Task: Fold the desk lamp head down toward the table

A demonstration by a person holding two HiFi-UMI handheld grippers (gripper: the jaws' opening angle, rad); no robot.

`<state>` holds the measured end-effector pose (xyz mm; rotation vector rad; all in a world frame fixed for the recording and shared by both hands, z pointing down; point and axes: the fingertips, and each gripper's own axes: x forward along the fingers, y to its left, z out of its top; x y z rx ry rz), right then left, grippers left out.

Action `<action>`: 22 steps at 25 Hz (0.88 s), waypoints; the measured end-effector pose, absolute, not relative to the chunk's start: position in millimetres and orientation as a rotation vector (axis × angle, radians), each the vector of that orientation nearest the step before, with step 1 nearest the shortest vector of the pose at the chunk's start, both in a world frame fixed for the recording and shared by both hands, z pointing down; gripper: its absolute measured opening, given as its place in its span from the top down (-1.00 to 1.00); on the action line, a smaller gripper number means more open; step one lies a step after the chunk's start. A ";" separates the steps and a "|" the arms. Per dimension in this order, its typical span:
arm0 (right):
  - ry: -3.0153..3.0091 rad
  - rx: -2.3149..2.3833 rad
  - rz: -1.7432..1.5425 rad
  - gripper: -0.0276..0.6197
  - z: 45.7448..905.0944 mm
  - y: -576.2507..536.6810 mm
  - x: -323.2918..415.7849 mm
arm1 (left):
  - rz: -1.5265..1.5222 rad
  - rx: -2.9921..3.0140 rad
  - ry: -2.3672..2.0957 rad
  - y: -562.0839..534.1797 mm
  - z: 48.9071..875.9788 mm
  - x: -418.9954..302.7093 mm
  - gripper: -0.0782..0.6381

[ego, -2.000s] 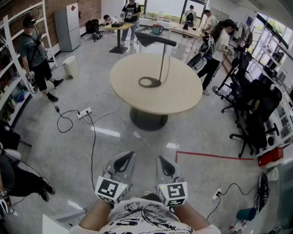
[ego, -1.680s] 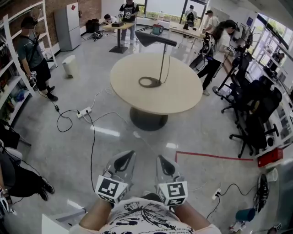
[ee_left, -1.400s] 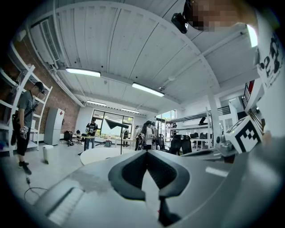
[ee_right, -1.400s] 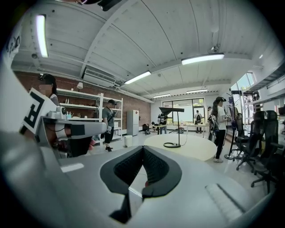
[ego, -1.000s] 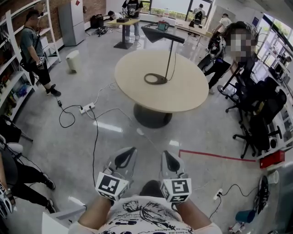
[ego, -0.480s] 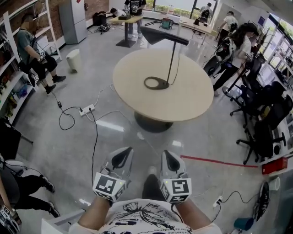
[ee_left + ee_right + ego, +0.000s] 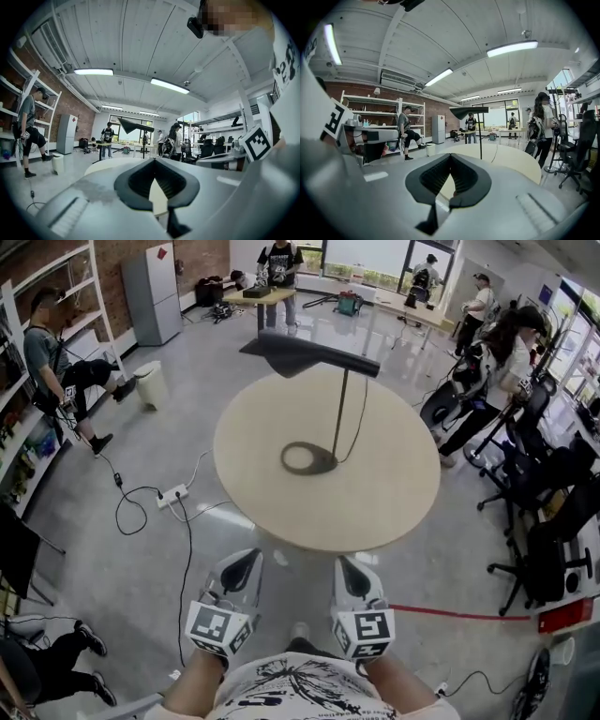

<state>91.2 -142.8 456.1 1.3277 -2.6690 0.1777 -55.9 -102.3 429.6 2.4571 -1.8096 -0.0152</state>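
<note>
A black desk lamp stands on the round beige table. Its flat wedge head sits level on top of a thin upright pole, which rises from a ring base. My left gripper and right gripper are held low near my body, short of the table's near edge and far from the lamp. Both are shut with nothing in them. The lamp head shows far off beyond the shut left gripper. In the right gripper view the lamp head stands above the shut right gripper.
A power strip with cables lies on the floor to the left. A red tape line marks the floor at the right. Office chairs crowd the right side. Shelving and a person stand at the left, and more people are beyond the table.
The view has come closer to the table, so the table and lamp sit nearer and larger. Both grippers stay shut and held close to my body.
</note>
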 end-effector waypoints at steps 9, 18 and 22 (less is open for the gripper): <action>-2.716 1.272 0.146 0.89 444.2 -244.1 83.2 | -0.022 2.374 -1.894 -187.3 430.0 -76.2 0.76; -2.724 1.352 0.100 0.89 428.0 -323.5 33.6 | -0.038 2.433 -1.859 -283.7 415.9 -127.9 0.76; -2.718 1.416 0.103 0.89 416.7 -359.8 13.4 | -0.047 2.482 -1.821 -325.6 404.5 -151.8 0.76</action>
